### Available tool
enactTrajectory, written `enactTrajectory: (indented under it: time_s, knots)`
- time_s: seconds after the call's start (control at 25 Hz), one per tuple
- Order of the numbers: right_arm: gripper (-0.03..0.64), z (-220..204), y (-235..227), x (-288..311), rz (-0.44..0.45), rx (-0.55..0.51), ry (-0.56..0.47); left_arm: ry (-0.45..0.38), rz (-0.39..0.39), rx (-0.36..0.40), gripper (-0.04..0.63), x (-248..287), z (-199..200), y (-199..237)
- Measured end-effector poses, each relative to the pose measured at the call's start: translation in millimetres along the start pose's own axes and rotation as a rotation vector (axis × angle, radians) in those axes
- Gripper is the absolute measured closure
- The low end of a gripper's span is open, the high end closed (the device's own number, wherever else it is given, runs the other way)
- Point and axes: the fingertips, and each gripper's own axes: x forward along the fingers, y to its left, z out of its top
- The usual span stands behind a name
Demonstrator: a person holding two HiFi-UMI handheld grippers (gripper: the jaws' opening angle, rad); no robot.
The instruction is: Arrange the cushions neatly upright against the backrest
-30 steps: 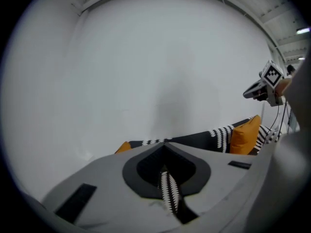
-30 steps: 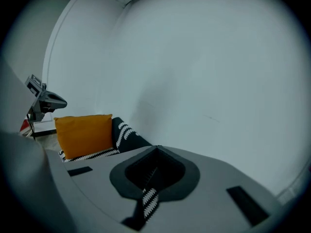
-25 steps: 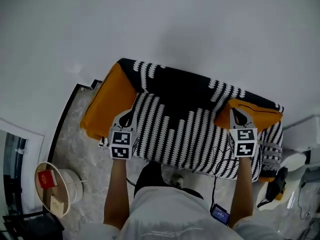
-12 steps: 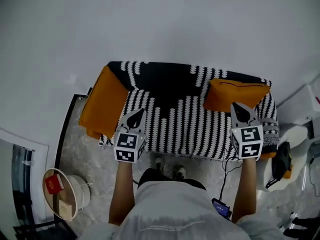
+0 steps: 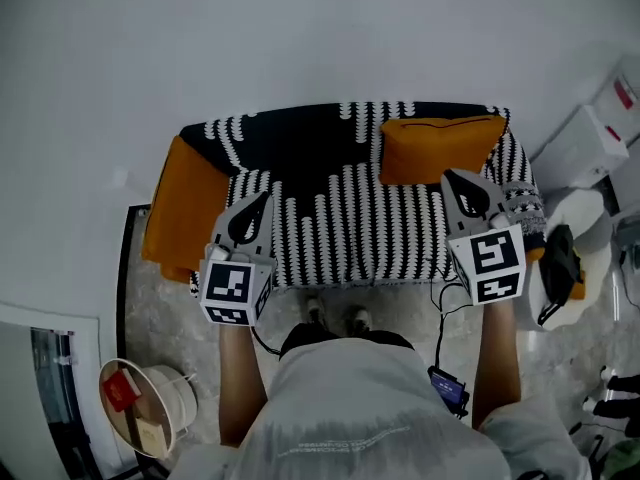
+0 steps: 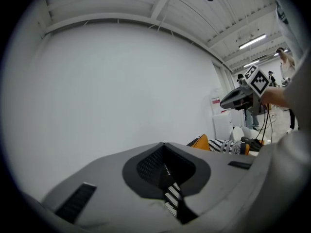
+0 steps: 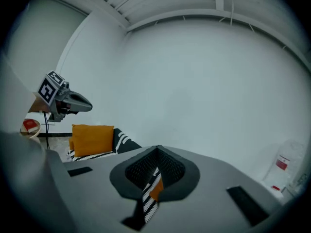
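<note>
Both of your grippers are up in front of you, near the front edge of the sofa with the black-and-white striped woven cover [image 5: 400, 233]. The left gripper [image 5: 262, 204] has its jaws pressed together with nothing in them; the right gripper [image 5: 452, 180] is the same, closed tight and empty. The thin strip of stripes you see between each pair is just the sofa beyond the tips.

One square orange fabric cushion [image 5: 438, 148] sits at the upper right of the head view; it stands up against the backrest [image 5: 300, 138] and looks about done. The other orange cushion [image 5: 185, 208] is at the left of the head view; it seems to lean on the end of the sofa, facing sideways, not on the backrest. I think this one is the job left to do.

Cushions like these should be light and squashy; they won't break, and the cloth should not be slippery; but they flop and bend if you hold only one corner. It is best to open the jaws wide and pinch a thick bit of the top edge — one gripper near each top corner. Then lift it, turn it to face the front, and set its bottom edge down on the sofa before you let it lean back. Don't pinch only the thin skin of cloth — it may slide out.
</note>
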Motion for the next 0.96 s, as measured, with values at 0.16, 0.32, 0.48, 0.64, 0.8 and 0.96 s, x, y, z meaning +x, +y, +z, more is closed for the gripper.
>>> enactTrajectory:
  time_s: [0.16,0.32,0.48,0.64,0.8,0.96]
  knots:
    - [0.614,0,3,-11,0.014,-0.004,-0.003,0.006,0.019,-0.002,0.580,-3,3,-8]
    - [0.614,-1,6,-8,0.016,0.006,0.002,0.011,0.014,0.016,0.580,-4,3,-9]
    - [0.614,-3,11,-4,0.029,-0.001,0.010,0.022,0.019,0.025,0.580,-5,-1,-8]
    - [0.614,-3,19,2,0.054,-0.014,0.022,0.022,0.008,0.037,0.580,-4,2,-7]
    - [0.614,-7,33,7,0.086,-0.042,0.044,0.035,0.021,0.021,0.580,-6,-5,0]
    - [0.614,-8,41,17,0.118,-0.075,0.060,0.042,0.040,0.011,0.580,-5,-11,8]
